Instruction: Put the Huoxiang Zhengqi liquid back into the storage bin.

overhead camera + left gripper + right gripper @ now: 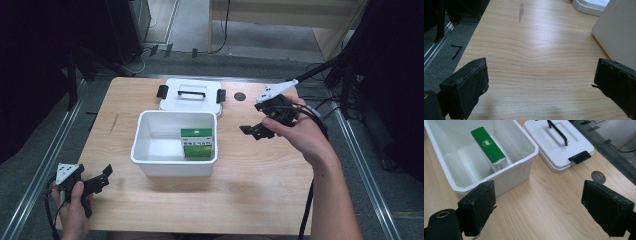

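As seen from the high view, the green box (198, 143) already stands inside the white bin (150, 160), while the lid (190, 94) lies behind it, likely still to be fitted. In the left gripper view, the left gripper (540, 85) gapes wide and empty above the table (534, 57). The right gripper view shows the right gripper (537, 208) equally spread, holding nothing, beside the bin.

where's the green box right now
The green box stands inside the white bin mid-table in the high view, against its right wall, with the lid lying just behind the bin.

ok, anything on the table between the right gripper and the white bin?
Nothing. In the right gripper view, only bare wood separates the open right gripper from the white bin. The lid sits off to one side.
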`<state>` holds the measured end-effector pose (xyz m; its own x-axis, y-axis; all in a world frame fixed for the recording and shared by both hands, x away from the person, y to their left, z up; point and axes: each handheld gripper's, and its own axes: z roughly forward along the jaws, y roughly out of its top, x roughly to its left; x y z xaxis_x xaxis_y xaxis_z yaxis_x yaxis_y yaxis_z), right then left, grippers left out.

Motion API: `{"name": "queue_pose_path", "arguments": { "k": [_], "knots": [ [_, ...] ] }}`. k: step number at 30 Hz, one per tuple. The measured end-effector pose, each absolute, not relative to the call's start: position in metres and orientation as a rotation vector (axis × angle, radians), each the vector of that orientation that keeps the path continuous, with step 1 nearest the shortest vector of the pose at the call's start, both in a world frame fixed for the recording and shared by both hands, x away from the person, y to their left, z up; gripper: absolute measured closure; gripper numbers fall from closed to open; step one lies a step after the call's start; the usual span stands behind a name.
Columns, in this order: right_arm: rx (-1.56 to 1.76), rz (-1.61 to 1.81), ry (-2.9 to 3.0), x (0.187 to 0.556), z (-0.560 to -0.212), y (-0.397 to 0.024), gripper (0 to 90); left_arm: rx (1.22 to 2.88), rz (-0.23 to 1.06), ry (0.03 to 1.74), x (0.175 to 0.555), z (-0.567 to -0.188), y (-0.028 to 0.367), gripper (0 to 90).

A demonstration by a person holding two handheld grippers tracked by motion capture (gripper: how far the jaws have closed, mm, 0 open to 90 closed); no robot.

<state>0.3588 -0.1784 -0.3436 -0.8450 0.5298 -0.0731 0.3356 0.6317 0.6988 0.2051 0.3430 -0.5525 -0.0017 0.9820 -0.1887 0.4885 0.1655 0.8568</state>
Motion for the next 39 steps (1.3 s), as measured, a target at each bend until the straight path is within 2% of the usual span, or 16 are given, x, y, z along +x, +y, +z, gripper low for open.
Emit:
{"name": "queue_pose_path", "arguments": {
  "k": [7,9,12,24,39],
  "knots": [
    [0.796,1.117,2.488,0.354,-0.363,-0.199,11.8,1.447,0.754,1.612,0.205,-0.552,0.343,0.1],
    [0.816,1.142,2.457,0.353,-0.37,-0.205,10.2,1.447,0.754,1.611,0.205,-0.552,0.343,0.1],
    [0.879,1.193,2.357,0.351,-0.384,-0.217,2.8,1.447,0.755,1.612,0.205,-0.552,0.343,0.1],
    [1.048,1.307,2.049,0.344,-0.421,-0.243,2.2,1.444,0.752,1.612,0.205,-0.552,0.343,0.1],
    [1.188,1.278,1.823,0.326,-0.464,-0.276,0.0,1.446,0.75,1.612,0.205,-0.552,0.343,0.1]
  ]
}}
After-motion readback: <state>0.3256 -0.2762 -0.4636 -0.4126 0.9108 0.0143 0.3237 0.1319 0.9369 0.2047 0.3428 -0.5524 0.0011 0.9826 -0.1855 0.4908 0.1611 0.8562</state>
